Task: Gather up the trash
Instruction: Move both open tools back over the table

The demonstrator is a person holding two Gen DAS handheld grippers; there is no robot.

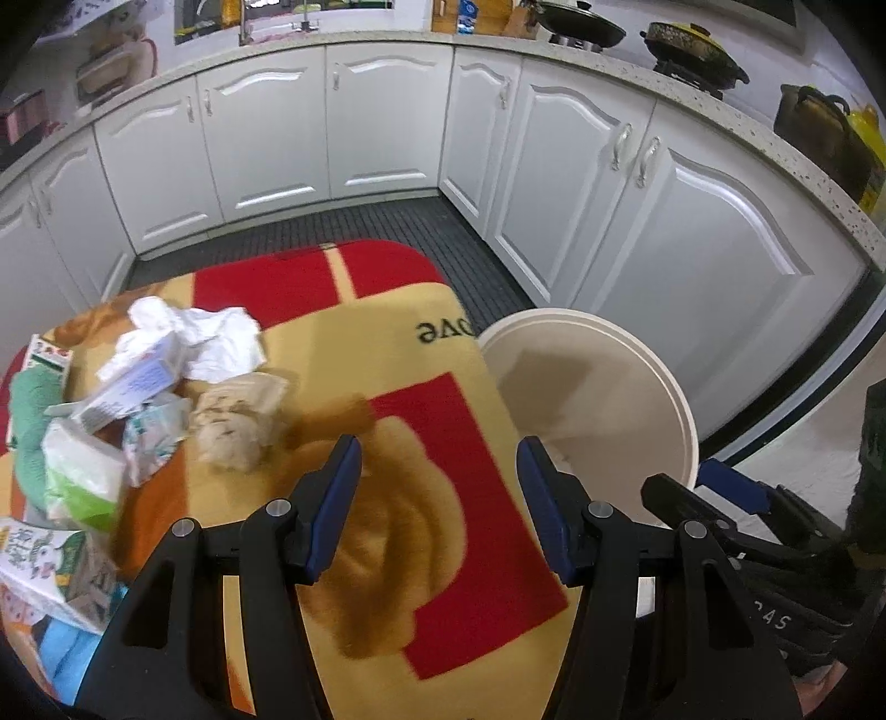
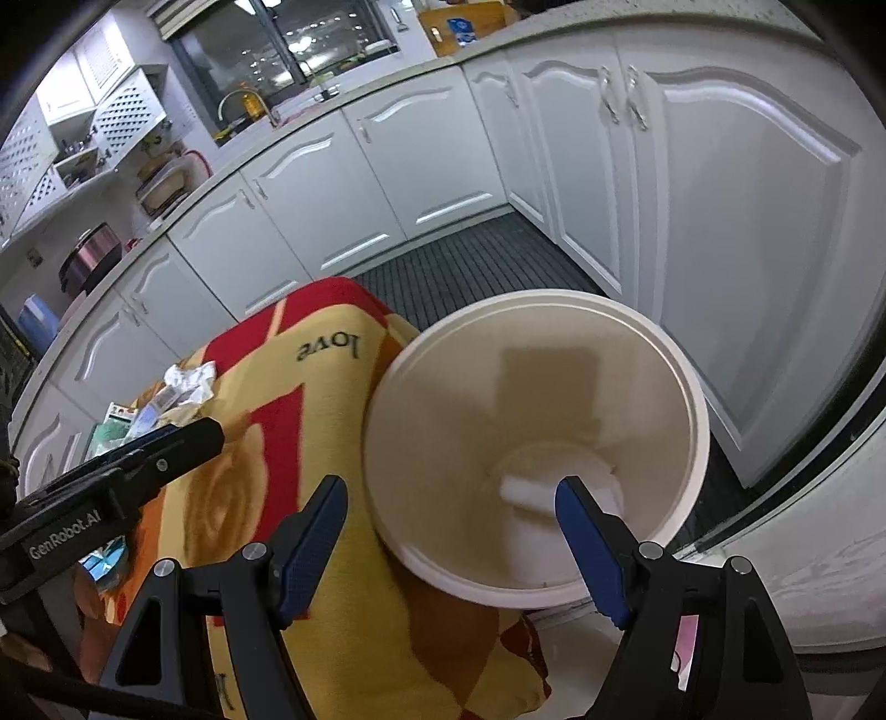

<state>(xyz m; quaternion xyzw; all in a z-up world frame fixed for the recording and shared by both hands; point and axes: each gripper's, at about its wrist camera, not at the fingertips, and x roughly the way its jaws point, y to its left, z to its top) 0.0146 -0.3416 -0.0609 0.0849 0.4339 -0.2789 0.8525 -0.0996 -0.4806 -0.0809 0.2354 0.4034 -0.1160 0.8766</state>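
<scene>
A pile of trash lies on the left of a blanket-covered table (image 1: 421,354): crumpled white paper (image 1: 210,338), a small white box (image 1: 138,382), a beige crumpled wad (image 1: 238,426), a green-white packet (image 1: 83,476) and a printed carton (image 1: 50,570). A white bucket (image 1: 664,399) stands beside the table's right edge. My left gripper (image 1: 440,471) is open and empty over the table, right of the pile. My right gripper (image 2: 451,501) is open and empty above the bucket (image 2: 692,399), which holds a white item (image 2: 526,493) at its bottom.
White kitchen cabinets (image 1: 382,122) wrap around a dark ribbed floor mat (image 1: 432,232). Pans (image 1: 692,50) sit on the counter at the far right. The left gripper's body (image 2: 111,476) shows at the left of the right wrist view.
</scene>
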